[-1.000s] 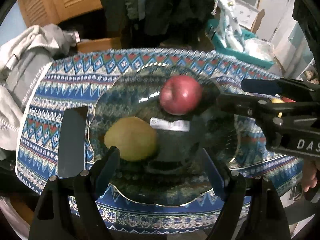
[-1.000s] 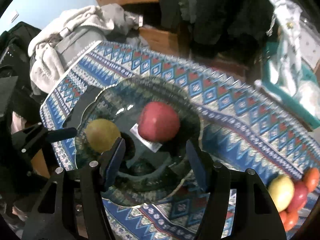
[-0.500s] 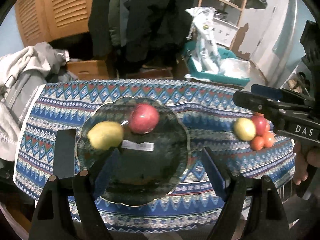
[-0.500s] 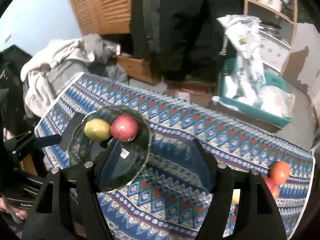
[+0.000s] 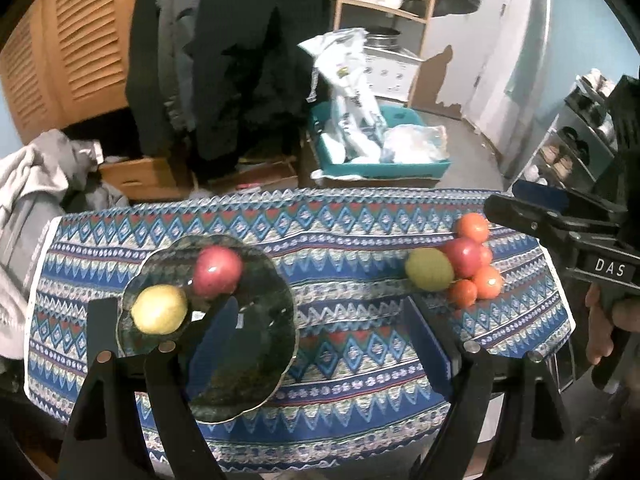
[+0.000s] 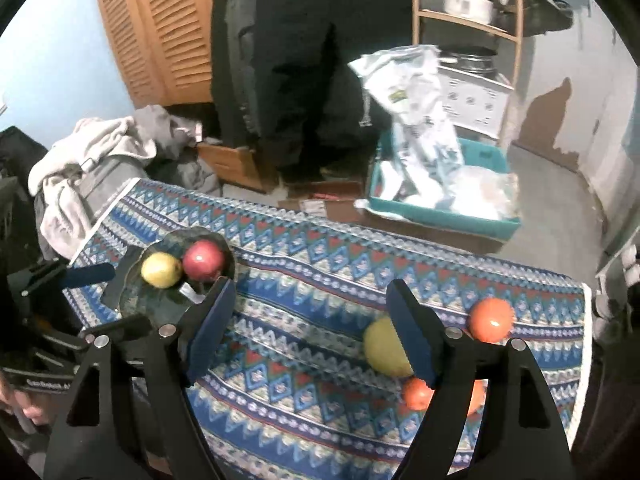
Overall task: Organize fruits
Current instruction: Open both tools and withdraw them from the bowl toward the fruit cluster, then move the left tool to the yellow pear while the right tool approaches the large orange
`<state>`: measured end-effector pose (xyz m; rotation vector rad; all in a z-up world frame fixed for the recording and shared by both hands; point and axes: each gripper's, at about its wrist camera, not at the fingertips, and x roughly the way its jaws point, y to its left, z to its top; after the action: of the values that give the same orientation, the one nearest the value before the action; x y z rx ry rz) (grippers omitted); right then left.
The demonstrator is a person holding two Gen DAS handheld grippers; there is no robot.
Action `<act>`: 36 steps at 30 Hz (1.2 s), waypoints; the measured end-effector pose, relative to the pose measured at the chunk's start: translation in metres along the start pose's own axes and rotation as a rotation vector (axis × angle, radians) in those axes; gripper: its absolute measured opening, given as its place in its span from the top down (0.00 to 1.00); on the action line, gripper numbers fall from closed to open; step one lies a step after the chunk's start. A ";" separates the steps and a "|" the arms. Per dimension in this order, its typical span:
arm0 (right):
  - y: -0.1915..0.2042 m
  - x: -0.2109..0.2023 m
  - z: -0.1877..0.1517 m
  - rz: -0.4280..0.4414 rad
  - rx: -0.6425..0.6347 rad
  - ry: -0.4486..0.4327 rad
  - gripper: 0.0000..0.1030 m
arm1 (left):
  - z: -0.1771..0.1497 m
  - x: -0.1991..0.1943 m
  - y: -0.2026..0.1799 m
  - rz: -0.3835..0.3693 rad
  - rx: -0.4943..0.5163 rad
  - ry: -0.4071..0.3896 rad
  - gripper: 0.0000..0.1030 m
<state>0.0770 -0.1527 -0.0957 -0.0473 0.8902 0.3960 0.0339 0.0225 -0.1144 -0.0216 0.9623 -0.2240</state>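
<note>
While your right claw [image 6: 310, 326] is opening on nothing and your left claw [image 5: 316, 336] hangs open and empty, the plate [image 5: 256, 364] under the left one holds a yellow fruit [image 5: 159, 309] and red apple [image 5: 217, 271]; loose fruit [image 5: 456, 270] lies on the tabletop [image 5: 344, 236] near the right.

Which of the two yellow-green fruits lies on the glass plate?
The yellow-green fruit beside the red apple lies on the glass plate. The other yellow-green fruit rests on the patterned cloth, against the orange-red fruits.

A patterned blue cloth [image 5: 340, 236] covers the table. Beyond it, a teal bin [image 5: 380, 168] holds white bags [image 5: 352, 96]. Grey clothes [image 6: 100, 148] lie piled near louvred wooden doors [image 6: 160, 28].
</note>
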 end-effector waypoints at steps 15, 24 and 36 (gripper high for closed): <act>-0.068 -0.050 -0.029 -0.094 0.067 -0.044 0.21 | 0.013 0.003 -0.053 -0.032 0.089 -0.004 0.16; -0.102 -0.055 -0.050 -0.153 0.104 -0.015 0.20 | 0.016 0.018 -0.079 -0.052 0.134 0.025 0.16; -0.147 -0.017 -0.082 -0.167 0.204 0.105 0.20 | 0.012 0.063 -0.103 -0.041 0.193 0.110 0.16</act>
<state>0.0580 -0.3111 -0.1527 0.0454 1.0184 0.1470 0.0600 -0.0916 -0.1462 0.1495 1.0470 -0.3576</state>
